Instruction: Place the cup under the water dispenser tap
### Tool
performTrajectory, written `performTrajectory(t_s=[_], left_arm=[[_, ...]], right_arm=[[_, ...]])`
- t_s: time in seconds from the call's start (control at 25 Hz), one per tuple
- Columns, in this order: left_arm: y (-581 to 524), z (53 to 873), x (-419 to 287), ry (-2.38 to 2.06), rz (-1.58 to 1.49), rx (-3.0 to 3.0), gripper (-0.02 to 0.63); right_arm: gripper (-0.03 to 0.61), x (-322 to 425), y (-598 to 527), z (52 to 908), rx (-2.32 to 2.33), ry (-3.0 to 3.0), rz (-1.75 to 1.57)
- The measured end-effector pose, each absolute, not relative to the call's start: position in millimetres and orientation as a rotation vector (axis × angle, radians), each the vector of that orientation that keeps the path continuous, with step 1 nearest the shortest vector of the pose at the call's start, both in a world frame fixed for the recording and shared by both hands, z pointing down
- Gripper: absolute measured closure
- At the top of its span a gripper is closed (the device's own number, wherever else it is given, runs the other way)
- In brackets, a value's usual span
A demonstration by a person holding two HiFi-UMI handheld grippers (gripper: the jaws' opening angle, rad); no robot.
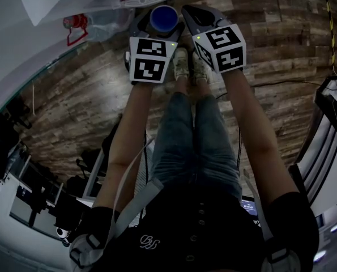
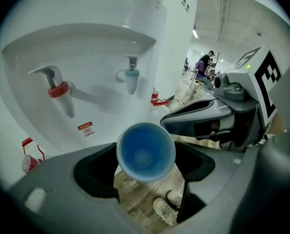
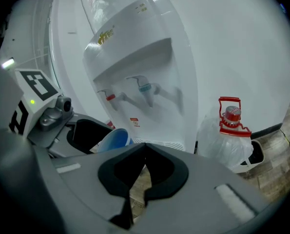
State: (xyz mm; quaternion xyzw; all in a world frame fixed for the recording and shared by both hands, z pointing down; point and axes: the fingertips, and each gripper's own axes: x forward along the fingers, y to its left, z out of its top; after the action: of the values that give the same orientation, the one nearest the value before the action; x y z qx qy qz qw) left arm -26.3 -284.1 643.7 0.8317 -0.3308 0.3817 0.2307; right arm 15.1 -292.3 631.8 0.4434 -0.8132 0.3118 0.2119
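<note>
Left gripper view: the left gripper [image 2: 145,151] pinches one blue cup [image 2: 145,152] by its sides, in front of the water dispenser [image 2: 86,48] and lower than its two taps, one red [image 2: 57,89], one blue [image 2: 131,78], with open air between. The right gripper [image 3: 145,146], jaws pressed together on nothing, also faces the dispenser. One water jug [image 3: 230,138] stands just right of the dispenser.

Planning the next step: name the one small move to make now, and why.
Probably ease the left gripper forward into the dispenser recess: its fingers hold the blue cup short of the blue tap, which hangs above and beyond its rim.
</note>
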Motion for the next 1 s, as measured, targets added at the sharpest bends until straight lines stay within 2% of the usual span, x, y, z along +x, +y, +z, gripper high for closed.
performTrajectory(t_s=[1.0], left_arm=[[-337,692,-7,-0.96,1.128,2.292,0.249]], right_arm=[[0.581,36,-316,691,1.294,-2.191,0.929]])
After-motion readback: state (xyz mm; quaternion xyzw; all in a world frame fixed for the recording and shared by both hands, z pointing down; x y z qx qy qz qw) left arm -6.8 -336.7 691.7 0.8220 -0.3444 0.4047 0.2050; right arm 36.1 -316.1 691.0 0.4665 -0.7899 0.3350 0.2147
